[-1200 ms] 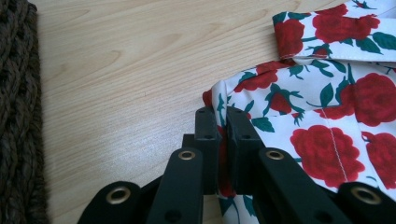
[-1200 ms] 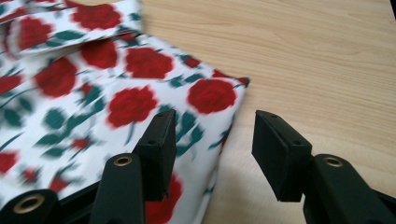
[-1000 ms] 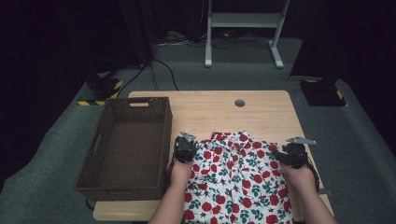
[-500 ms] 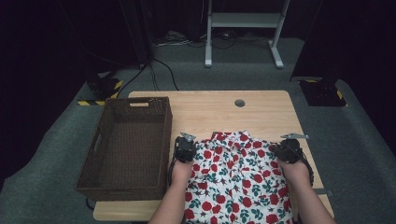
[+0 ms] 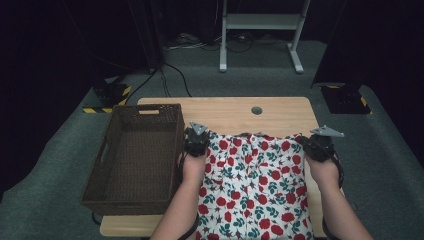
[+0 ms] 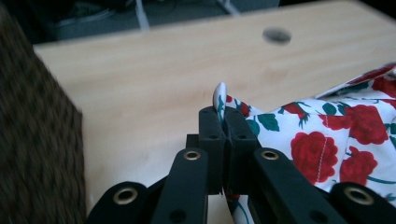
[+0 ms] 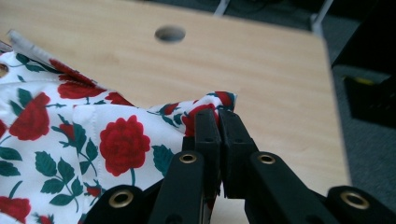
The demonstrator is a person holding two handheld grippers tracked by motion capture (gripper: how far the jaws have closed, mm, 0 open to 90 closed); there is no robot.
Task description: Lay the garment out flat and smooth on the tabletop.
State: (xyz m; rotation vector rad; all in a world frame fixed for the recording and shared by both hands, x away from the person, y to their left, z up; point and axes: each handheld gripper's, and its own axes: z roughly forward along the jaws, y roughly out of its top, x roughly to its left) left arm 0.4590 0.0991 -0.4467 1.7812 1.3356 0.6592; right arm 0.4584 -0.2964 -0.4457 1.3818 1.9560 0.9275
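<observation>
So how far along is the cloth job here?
Done: the left gripper and the right gripper are each shut on a far corner of the rose-print cloth, which lies on the table. Left: no fold visible yet; the basket holds nothing.

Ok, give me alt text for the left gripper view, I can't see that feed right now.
The left gripper has its two black jaws shut on a corner of the white rose-print cloth, which spreads away to the right over the light wooden table. A dark woven basket stands at the left edge, and a round hole marks the tabletop beyond.
</observation>
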